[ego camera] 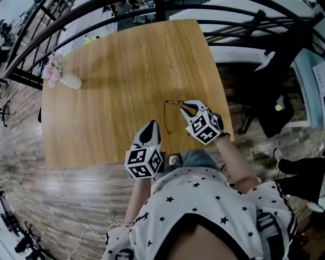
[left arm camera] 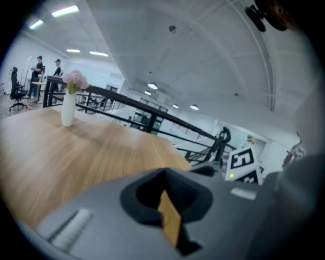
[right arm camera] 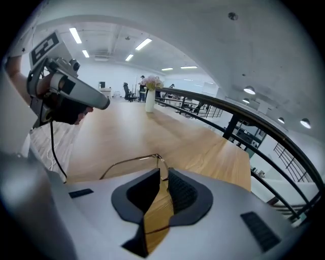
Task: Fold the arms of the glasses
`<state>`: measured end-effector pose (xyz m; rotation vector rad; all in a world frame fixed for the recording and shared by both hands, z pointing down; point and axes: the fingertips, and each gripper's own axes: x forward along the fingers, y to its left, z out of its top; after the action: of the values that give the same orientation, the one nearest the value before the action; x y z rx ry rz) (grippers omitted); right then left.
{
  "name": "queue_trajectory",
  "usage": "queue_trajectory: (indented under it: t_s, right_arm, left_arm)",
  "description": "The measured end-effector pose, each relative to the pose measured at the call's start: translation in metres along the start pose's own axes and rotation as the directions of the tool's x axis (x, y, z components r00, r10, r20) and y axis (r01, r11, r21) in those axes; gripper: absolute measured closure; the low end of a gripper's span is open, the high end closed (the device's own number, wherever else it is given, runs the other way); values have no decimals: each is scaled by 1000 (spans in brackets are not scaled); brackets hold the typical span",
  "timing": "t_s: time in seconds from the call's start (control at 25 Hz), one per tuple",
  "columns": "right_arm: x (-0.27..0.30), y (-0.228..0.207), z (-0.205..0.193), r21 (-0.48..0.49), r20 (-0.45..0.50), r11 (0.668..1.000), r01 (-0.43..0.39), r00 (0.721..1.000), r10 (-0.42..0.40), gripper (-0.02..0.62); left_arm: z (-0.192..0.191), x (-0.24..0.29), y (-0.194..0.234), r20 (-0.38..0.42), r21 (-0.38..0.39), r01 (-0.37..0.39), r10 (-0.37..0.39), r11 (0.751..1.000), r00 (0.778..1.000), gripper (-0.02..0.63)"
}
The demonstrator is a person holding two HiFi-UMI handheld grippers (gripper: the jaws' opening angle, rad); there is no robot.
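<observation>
Thin gold-wire glasses (ego camera: 166,118) lie on the wooden table (ego camera: 117,66) near its front right edge, one arm stretched toward me. My right gripper (ego camera: 186,106) points down at their right side, jaws shut. In the right gripper view the wire frame (right arm camera: 127,163) runs out to the left from behind the shut tips (right arm camera: 162,172); whether the tips touch it I cannot tell. My left gripper (ego camera: 154,123) hovers just left of the outstretched arm, shut and holding nothing. In its own view (left arm camera: 163,177) only bare table shows ahead.
A white vase of pink flowers (ego camera: 68,80) stands at the table's far left. A black railing (ego camera: 152,10) runs behind the table. A dark office chair (ego camera: 274,111) is off the right edge. The table's front edge lies close below both grippers.
</observation>
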<state>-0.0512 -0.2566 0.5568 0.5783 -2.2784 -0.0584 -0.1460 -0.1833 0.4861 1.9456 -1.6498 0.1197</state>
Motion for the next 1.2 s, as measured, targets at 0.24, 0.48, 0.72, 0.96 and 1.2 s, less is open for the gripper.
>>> queue_trajectory:
  t_s: [0.24,0.48,0.72,0.96,1.2]
  right_arm:
    - [26,-4,-13,-121,-93,990,-66,994,54,574]
    - [44,-7,-20,-199,-166,970,-140,980,107,574]
    - [53,-5,-26,-247,-234,944,-217,959,159,574]
    - [57,-8,-27,-294,-281,918,-268,942,185,574]
    - [62,-5,-27,-306,-314,898,-316,924,218,574]
  left_arm:
    - [-3,17,2,-24,5,-3,3,1000,1000,600]
    - [-1,29,5,-29,-1,-7,7,1000,1000,600]
    - [0,36,7,-38,5,-4,4,1000,999,600]
    - [2,40,7,-37,7,-4,4,1000,999,600]
    - [3,38,11,-39,3,-11,11,1000,999,600]
